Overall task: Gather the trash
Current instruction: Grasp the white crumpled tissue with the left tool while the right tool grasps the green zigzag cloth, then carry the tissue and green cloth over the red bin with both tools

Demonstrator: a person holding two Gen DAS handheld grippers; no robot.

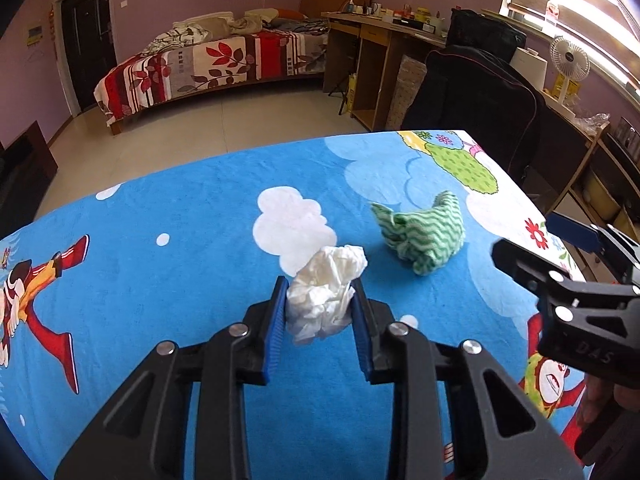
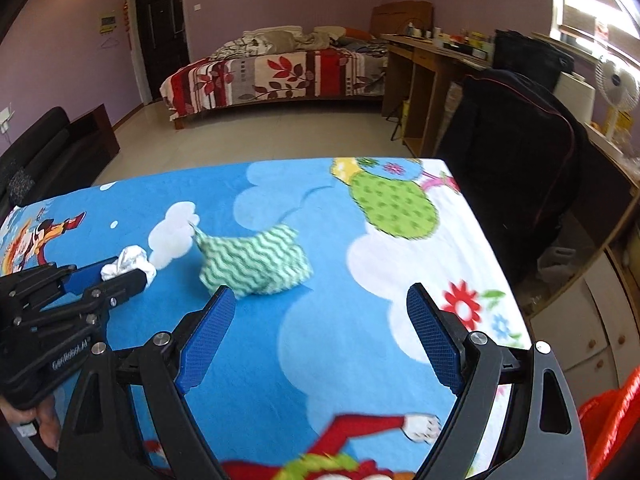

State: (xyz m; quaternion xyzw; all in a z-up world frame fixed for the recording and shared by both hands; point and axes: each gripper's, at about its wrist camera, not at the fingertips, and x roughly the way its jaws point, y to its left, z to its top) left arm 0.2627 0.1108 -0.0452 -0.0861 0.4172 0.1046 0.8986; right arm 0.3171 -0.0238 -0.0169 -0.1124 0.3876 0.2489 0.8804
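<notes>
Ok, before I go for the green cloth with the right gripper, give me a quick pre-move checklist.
1. Left gripper shut on the tissue: ok, both pads press it.
2. Right gripper open: ok, jaws wide, nothing between them.
3. Green cloth within line of approach: ok, it lies just ahead of the left fingertip, untouched.
4. Cloth clear of the tissue: ok, apart on the table.
5. Grippers clear of each other: ok, the left one sits off to the side of the cloth.
6. Trash bag: cannot tell; only something orange at the right wrist view's edge.
</notes>
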